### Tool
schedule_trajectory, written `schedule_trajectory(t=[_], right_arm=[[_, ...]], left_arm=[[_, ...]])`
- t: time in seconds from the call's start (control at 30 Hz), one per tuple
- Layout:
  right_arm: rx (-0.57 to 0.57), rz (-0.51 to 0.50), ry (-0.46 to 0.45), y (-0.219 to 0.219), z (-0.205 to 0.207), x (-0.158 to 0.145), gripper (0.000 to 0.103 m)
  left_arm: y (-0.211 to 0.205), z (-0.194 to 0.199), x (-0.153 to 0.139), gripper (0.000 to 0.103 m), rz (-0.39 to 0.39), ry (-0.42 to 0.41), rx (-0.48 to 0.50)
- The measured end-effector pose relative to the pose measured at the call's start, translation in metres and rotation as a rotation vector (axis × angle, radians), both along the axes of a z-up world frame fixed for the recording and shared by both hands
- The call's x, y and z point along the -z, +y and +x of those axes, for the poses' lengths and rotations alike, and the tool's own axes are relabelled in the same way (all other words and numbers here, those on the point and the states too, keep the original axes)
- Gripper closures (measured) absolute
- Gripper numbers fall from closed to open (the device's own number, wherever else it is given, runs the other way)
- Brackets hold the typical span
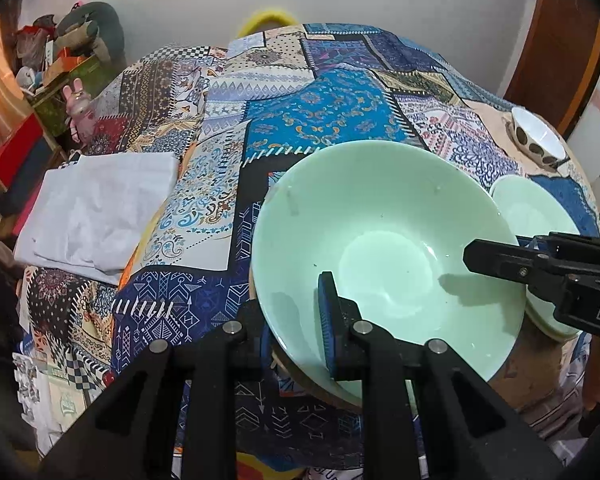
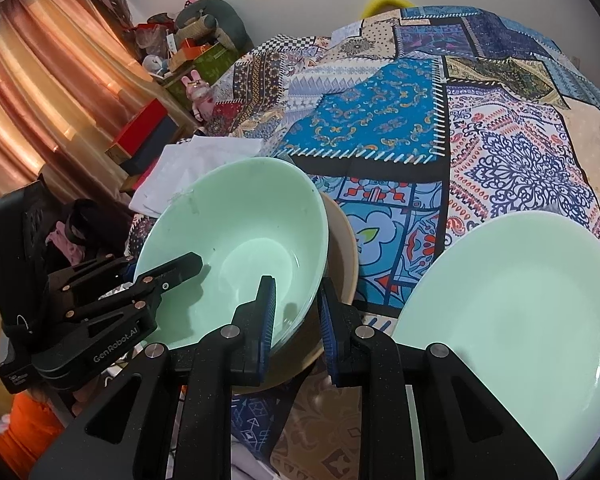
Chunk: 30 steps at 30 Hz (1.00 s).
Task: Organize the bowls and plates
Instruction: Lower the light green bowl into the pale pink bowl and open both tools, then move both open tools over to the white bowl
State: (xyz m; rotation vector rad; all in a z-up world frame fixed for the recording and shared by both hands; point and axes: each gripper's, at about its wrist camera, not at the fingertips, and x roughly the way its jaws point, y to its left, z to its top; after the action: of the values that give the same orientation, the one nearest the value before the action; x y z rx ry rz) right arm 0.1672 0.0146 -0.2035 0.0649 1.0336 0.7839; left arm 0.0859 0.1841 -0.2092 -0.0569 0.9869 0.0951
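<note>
The left tool (image 1: 296,320) is clamped on the near rim of the green bowl (image 1: 384,240), one pad inside and one outside. The right tool (image 2: 296,320) is pinched on the same bowl's opposite rim. The bowl is held just above a tan bowl (image 2: 342,256), whose rim shows beneath it. A green plate (image 2: 512,312) is seen just beside them, toward the right edge of the table (image 1: 320,112), covered with a patchwork cloth. A spotted bowl (image 1: 538,138) stands farther along that edge; a folded white cloth (image 1: 96,212) lies at the left edge.
</note>
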Motion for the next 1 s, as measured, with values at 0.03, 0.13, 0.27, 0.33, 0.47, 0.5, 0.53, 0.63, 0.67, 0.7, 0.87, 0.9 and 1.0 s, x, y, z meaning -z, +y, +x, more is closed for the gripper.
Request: schedule_trajectory(t=[0.03,0.13,0.27,0.33,0.47,0.5,0.53,0.63,0.67,0.7,0.87,0.9,1.0], right_arm=[[0.000,-0.002,0.001,0.000,0.000,0.001,0.083],[0.004,-0.003,-0.003,-0.001,0.001,0.001,0.082],[-0.001,-0.022,-0.029,-0.001,0.000,-0.004,0.080],[-0.009,-0.030,-0.034,-0.001,-0.001,-0.006,0.079],[-0.011,-0.072,-0.082,0.000,-0.005,-0.010,0.078],[-0.007,-0.095,-0.101,0.001,-0.006,-0.010,0.076],[-0.009,-0.103,-0.110,0.001,-0.006,-0.010,0.073],[-0.030,-0.068,-0.130,-0.002,-0.007,-0.017,0.070],[-0.032,-0.069,-0.138,-0.001,-0.007,-0.019,0.068],[-0.035,-0.079,-0.154,0.000,-0.008,-0.021,0.066],[-0.025,-0.080,-0.179,-0.005,-0.009,-0.026,0.062],[-0.015,-0.075,-0.182,-0.009,-0.008,-0.027,0.059],[0.014,-0.056,-0.179,-0.022,-0.005,-0.030,0.057]], left_arm=[[0.000,0.001,0.001,0.084,0.004,0.000,0.004],[0.000,0.003,0.003,0.084,0.007,0.000,0.013],[0.002,0.006,0.008,0.083,-0.016,0.013,0.013],[0.001,0.007,0.009,0.082,-0.010,0.013,0.017],[0.000,0.007,0.011,0.082,0.003,0.019,0.020],[0.000,0.008,0.012,0.082,0.002,0.021,0.018],[0.000,0.008,0.011,0.082,0.001,0.013,0.017],[-0.006,0.007,0.008,0.080,0.038,0.005,0.036],[-0.008,0.007,0.007,0.075,0.044,0.009,0.046],[-0.010,0.008,0.008,0.070,0.046,0.014,0.052],[-0.014,0.007,0.003,0.063,0.054,0.034,0.048],[-0.014,0.006,0.001,0.063,0.047,0.036,0.038],[-0.012,0.005,-0.007,0.054,0.043,0.029,0.009]])
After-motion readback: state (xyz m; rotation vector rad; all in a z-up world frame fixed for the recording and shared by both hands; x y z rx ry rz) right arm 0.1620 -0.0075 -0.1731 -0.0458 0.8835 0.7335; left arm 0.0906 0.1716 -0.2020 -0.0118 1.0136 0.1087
